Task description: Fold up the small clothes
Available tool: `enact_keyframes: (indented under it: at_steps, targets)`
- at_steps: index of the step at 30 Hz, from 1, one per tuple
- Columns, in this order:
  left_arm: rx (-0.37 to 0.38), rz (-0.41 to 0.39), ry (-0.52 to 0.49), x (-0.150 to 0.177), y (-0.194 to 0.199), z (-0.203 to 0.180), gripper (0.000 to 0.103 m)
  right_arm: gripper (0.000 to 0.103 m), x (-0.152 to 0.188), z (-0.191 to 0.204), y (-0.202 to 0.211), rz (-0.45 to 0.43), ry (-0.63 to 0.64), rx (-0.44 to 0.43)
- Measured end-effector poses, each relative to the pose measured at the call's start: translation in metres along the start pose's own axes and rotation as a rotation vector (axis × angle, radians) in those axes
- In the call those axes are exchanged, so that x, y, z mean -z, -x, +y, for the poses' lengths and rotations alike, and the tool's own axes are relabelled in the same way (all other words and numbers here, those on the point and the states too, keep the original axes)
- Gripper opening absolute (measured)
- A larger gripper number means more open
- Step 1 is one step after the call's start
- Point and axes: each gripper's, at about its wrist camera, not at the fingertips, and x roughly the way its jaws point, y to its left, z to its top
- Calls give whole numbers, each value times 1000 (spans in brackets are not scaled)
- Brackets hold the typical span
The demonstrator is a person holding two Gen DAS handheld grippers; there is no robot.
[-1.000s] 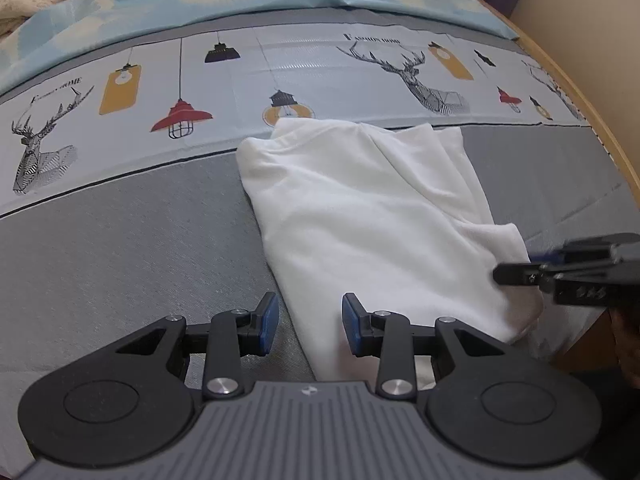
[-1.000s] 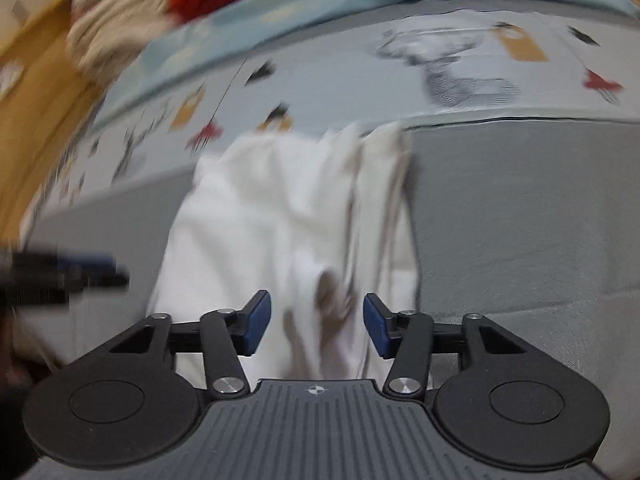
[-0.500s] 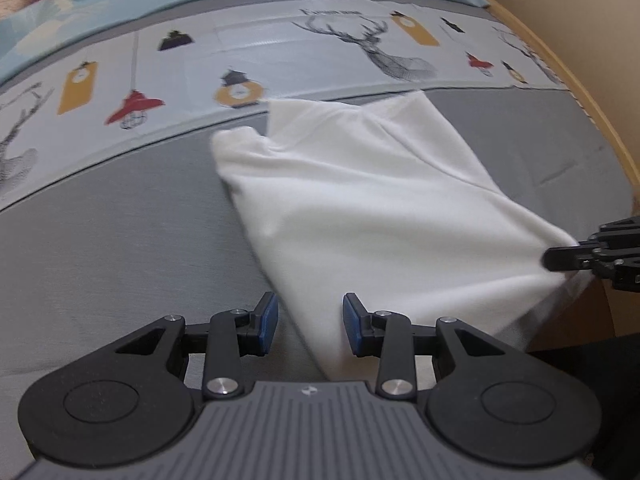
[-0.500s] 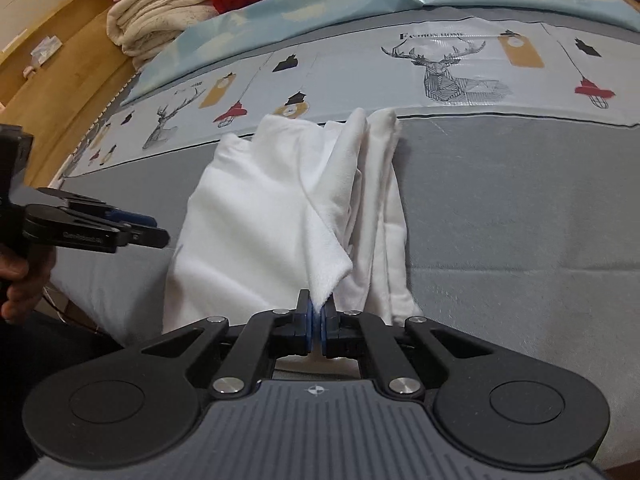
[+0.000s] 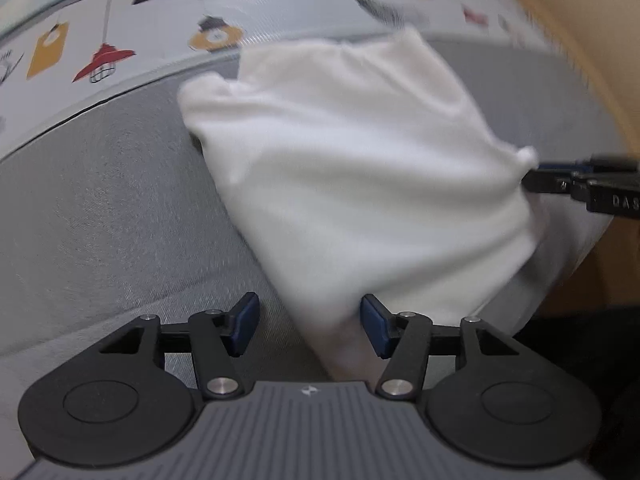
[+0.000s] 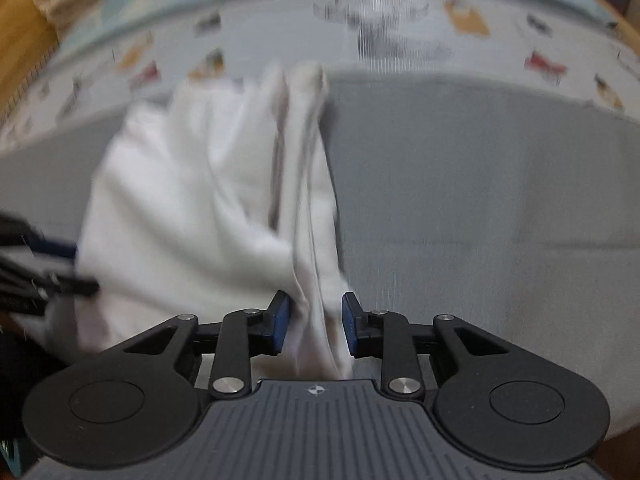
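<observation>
**Inspector:** Position of the garment to be recorded.

**Assistant:** A white garment (image 5: 352, 184) is laid on the grey bedcover (image 5: 100, 208), part-folded, its far corners at about 12 o'clock touching the printed band (image 5: 120, 36) of lamps and deer. The near edge hangs over the side of the bed toward 6 o'clock. Both views are blurred by motion, so fine creases cannot be read.

**Inspector:** State of the claws?

**Assistant:** The left gripper (image 5: 310, 328) is seen with its jaws set wide; the garment's near left edge lies between them, but no pinch is made. The right gripper (image 6: 314, 326) is parted to a narrower gap, with a ridge of bunched cloth standing between the pads; whether the left pad touches the cloth cannot be told. In the left view the right claw is seen at 3 o'clock, against the garment's right corner.

**Inspector:** Step in hand?

**Assistant:** It is judged that the near hem is being taken up on both sides, ahead of a fold away toward 12 o'clock.

**Inspector:** Requirement for the next move?

**Assistant:** Both claws would need to be closed on the near edge, all layers caught, then carried evenly so the fold is kept square.
</observation>
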Motion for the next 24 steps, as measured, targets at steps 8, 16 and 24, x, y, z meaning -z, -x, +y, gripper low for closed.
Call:
enact_keyframes:
  at_steps: [8,16,24]
  targets:
    - [89,-118,327,-15,3,47,64,49,-27,-1,23,-288,-154,-75]
    - [118,-76,480,-27,-18,60,64,49,-58,18,-18,-222,-132,-7]
    - [147,-54,502,-40,-30,59,69,0,-72,35,-40,-233,-92,105]
